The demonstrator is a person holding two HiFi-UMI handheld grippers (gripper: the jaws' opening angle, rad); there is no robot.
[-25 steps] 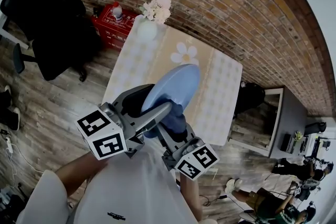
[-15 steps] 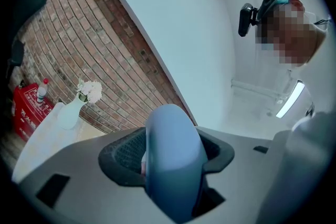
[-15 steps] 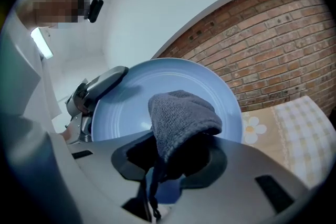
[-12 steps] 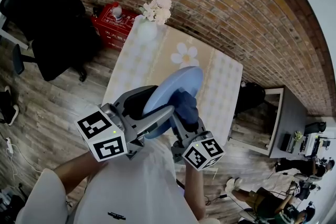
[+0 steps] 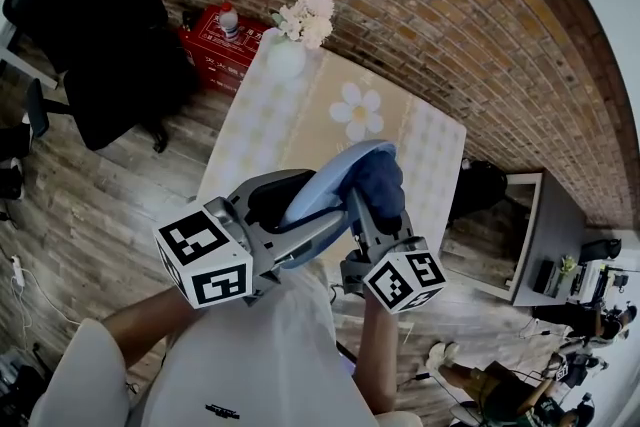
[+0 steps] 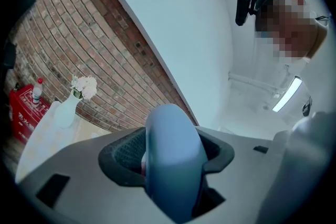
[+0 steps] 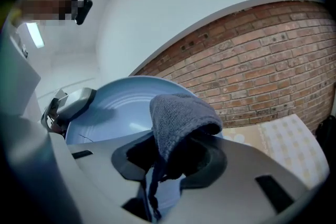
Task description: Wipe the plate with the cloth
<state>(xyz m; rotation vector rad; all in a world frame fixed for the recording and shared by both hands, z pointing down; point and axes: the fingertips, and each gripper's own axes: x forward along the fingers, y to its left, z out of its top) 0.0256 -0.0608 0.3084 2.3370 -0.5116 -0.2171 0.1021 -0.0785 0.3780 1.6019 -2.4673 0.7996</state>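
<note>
A light blue plate [image 5: 330, 177] is held up on edge above the table, tilted. My left gripper [image 5: 300, 205] is shut on its rim; in the left gripper view the plate's edge [image 6: 170, 157] fills the gap between the jaws. My right gripper [image 5: 372, 205] is shut on a dark blue-grey cloth [image 5: 378, 180], which lies against the plate's upper right face. In the right gripper view the cloth [image 7: 178, 120] bulges out of the jaws in front of the plate [image 7: 113, 107], and the left gripper's finger [image 7: 71, 105] grips the plate's left rim.
Below stands a table [image 5: 425, 155] with a pale checked and flower-print cover. A white vase of flowers [image 5: 287, 50] sits at its far left corner. A red crate [image 5: 215, 40] and a black chair [image 5: 95, 45] are on the wood floor to the left.
The right gripper has moved up and to the right across the plate with the cloth. The plate has tilted a little more edge-on in the left gripper.
</note>
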